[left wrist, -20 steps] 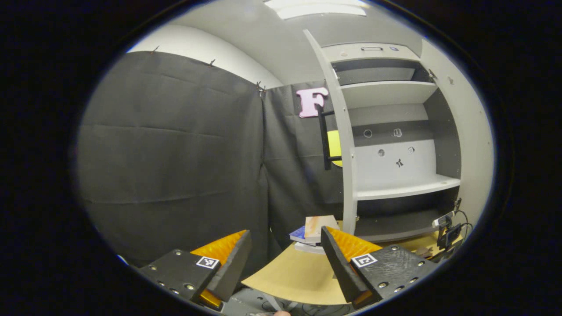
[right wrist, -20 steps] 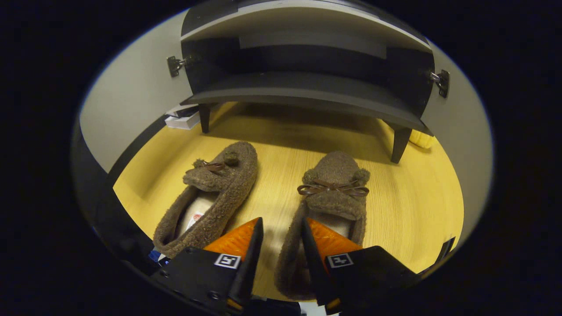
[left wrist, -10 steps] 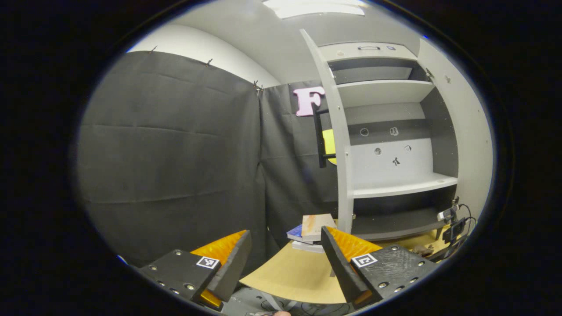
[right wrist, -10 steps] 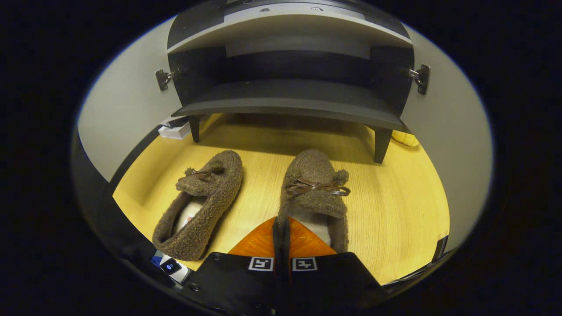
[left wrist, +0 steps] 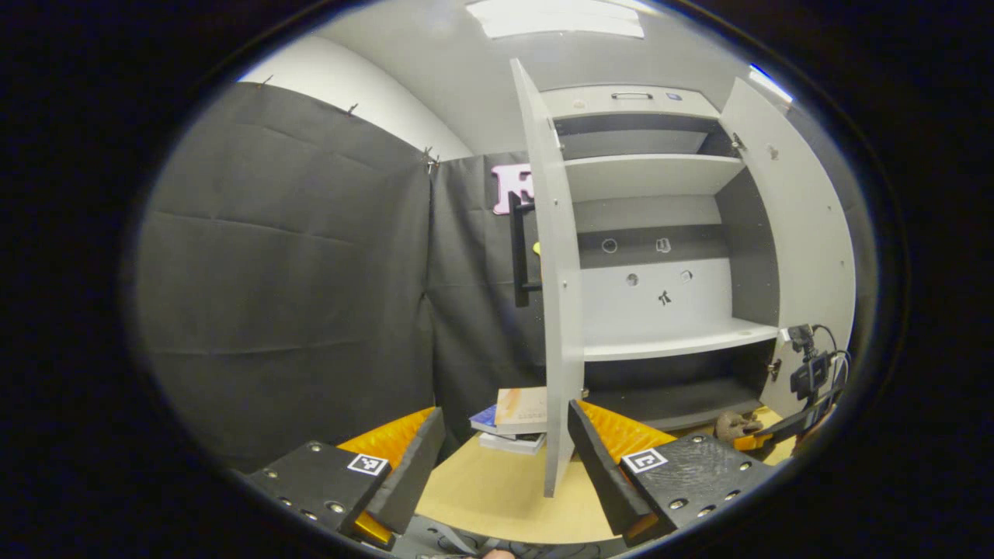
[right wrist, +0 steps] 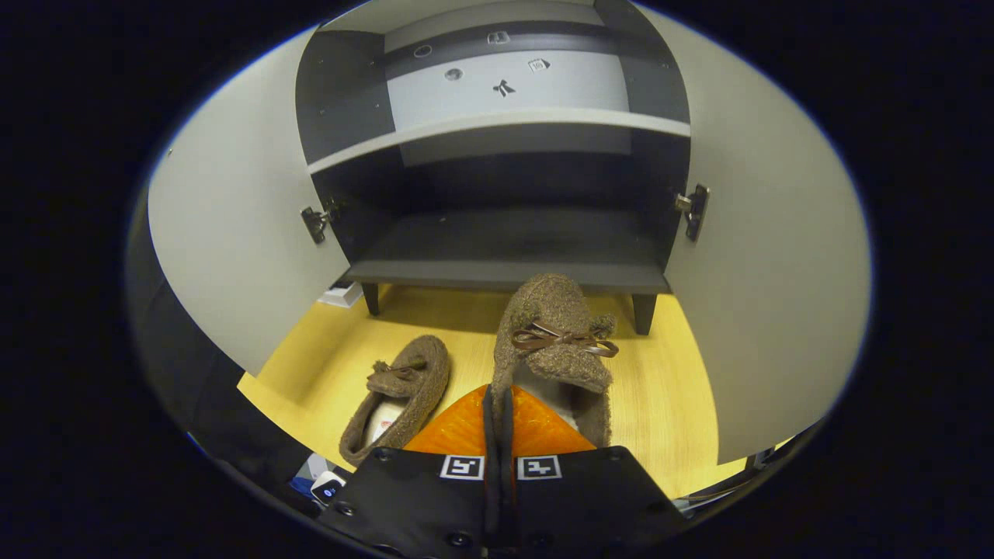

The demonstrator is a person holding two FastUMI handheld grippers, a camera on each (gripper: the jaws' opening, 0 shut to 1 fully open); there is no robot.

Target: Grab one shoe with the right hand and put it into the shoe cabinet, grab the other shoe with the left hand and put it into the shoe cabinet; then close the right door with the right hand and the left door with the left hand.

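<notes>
Two brown fuzzy slippers with bows. My right gripper (right wrist: pixel 495 392) is shut on the side wall of one slipper (right wrist: pixel 553 334) and holds it tilted up off the wooden table (right wrist: pixel 683 388), its toe pointing at the dark bottom shelf (right wrist: pixel 512 252) of the open shoe cabinet. The other slipper (right wrist: pixel 400 392) lies on the table to the left. The left door (right wrist: pixel 233 241) and the right door (right wrist: pixel 769 272) both stand open. My left gripper (left wrist: pixel 501 458) is open and holds nothing. It is off to the cabinet's left, facing the left door's edge (left wrist: pixel 555 310).
A stack of books (left wrist: pixel 516 415) lies on the table by the left door's foot. In the left gripper view the held slipper (left wrist: pixel 734 425) and the far gripper with cables (left wrist: pixel 808 373) show low at the right. A white middle shelf (left wrist: pixel 675 341) sits above the bottom one.
The right gripper closed on the slipper's side wall and lifted it up toward the cabinet. The left gripper stayed open, and the cabinet slid leftward in its view.
</notes>
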